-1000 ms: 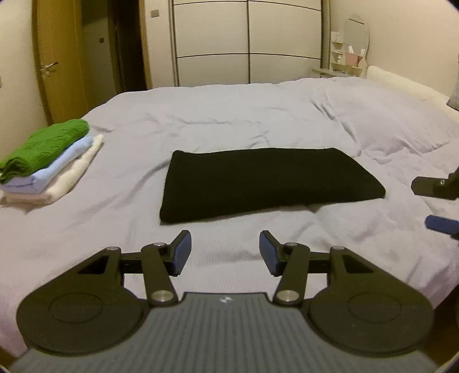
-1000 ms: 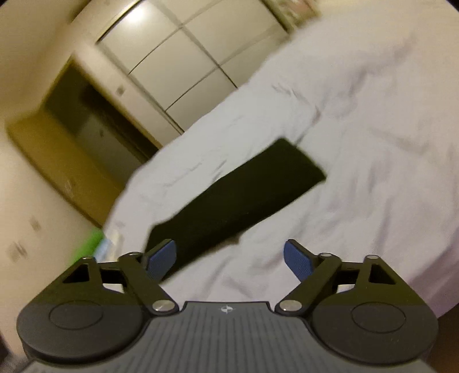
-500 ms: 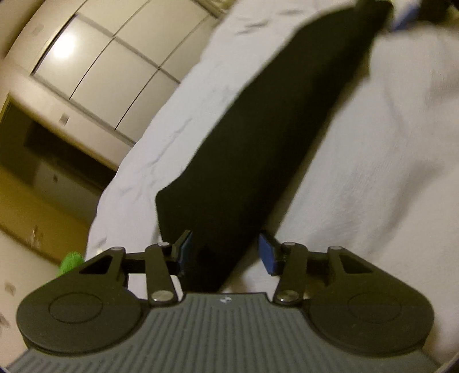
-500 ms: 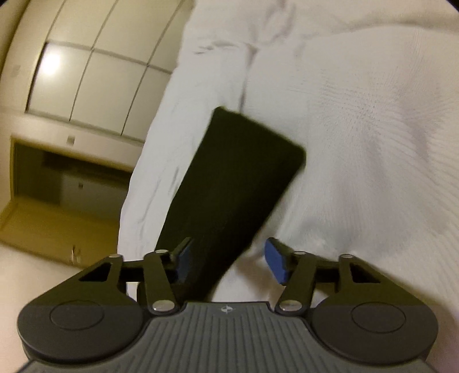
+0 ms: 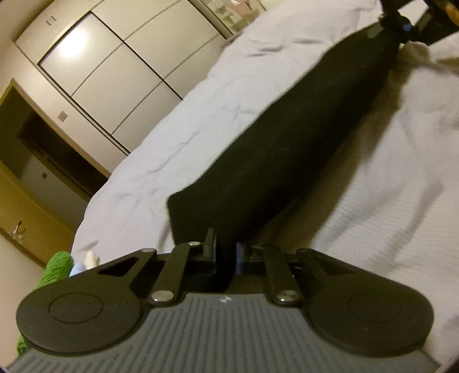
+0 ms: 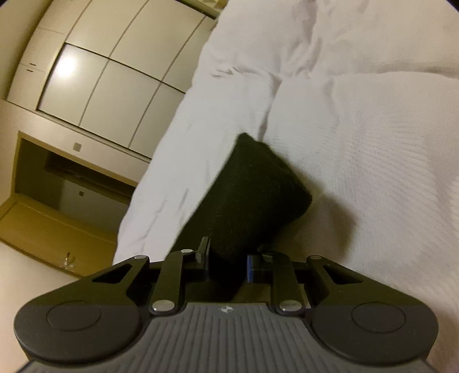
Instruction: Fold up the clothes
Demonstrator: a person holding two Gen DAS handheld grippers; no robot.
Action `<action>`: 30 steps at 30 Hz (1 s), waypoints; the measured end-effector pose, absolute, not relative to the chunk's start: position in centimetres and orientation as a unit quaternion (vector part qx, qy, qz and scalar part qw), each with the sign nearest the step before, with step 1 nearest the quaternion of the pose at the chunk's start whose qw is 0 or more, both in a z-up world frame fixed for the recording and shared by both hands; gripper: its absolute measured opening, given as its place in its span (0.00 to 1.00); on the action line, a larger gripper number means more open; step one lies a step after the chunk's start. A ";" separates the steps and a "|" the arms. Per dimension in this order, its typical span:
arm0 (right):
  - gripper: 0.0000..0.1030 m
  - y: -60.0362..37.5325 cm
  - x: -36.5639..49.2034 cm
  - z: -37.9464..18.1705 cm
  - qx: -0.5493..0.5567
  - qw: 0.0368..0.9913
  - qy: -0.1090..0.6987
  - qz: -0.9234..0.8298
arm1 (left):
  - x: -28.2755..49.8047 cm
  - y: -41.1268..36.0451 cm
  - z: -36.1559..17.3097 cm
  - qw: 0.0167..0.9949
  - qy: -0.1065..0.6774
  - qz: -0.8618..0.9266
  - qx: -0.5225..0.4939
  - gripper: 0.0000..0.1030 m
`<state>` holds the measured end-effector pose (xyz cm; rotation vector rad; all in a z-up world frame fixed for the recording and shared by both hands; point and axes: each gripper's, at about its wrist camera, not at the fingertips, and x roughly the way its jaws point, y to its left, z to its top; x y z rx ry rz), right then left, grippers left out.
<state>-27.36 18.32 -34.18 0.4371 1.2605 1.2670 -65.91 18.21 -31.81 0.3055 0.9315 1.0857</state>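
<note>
A folded black garment [image 5: 287,149] lies as a long strip on the white bed [image 5: 387,206]. My left gripper [image 5: 226,254] is at its near-left end, jaws closing tight with the cloth's edge pinched between the pads. My right gripper [image 6: 228,261] is at the other end of the black garment [image 6: 252,195]. Its jaws are closing and the cloth fills the gap, touching both pads. In the left wrist view the right gripper [image 5: 401,25] shows dimly at the strip's far end. Both views are rolled sideways.
A stack of folded clothes with a green top piece [image 5: 56,266] sits at the bed's left edge. White wardrobe doors [image 5: 114,71] and a wooden door [image 5: 17,206] stand beyond the bed. The bed cover [image 6: 373,143] is wrinkled around the garment.
Both grippers dropped to the bed and rolled sideways, reaching the two ends of the black garment. Both went from wide open to closed onto its edge.
</note>
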 end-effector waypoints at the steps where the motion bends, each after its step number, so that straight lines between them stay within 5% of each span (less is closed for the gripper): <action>1: 0.21 17.5 -27.6 -33.8 0.189 0.605 0.543 0.551 | -66.1 17.2 -31.4 0.747 0.422 0.495 0.138 0.10; 11: 0.22 6.6 -28.1 -33.3 0.159 0.606 0.548 0.554 | -67.1 7.1 -30.8 0.774 0.426 0.461 0.088 0.12; 17: 0.41 4.3 -27.2 -35.5 0.157 0.623 0.580 0.500 | -67.2 8.2 -30.1 0.772 0.413 0.483 -0.012 0.18; 21: 0.44 4.1 -27.5 -33.5 0.086 0.690 0.523 0.493 | -68.5 9.6 -28.2 0.770 0.389 0.494 -0.114 0.19; 25: 0.64 4.6 -29.2 -32.4 -0.041 0.751 0.468 0.463 | -69.1 11.3 -27.7 0.716 0.385 0.526 -0.249 0.20; 30: 0.72 4.4 -32.9 -29.1 -0.110 0.774 0.381 0.493 | -66.3 10.6 -25.3 0.690 0.388 0.565 -0.233 0.26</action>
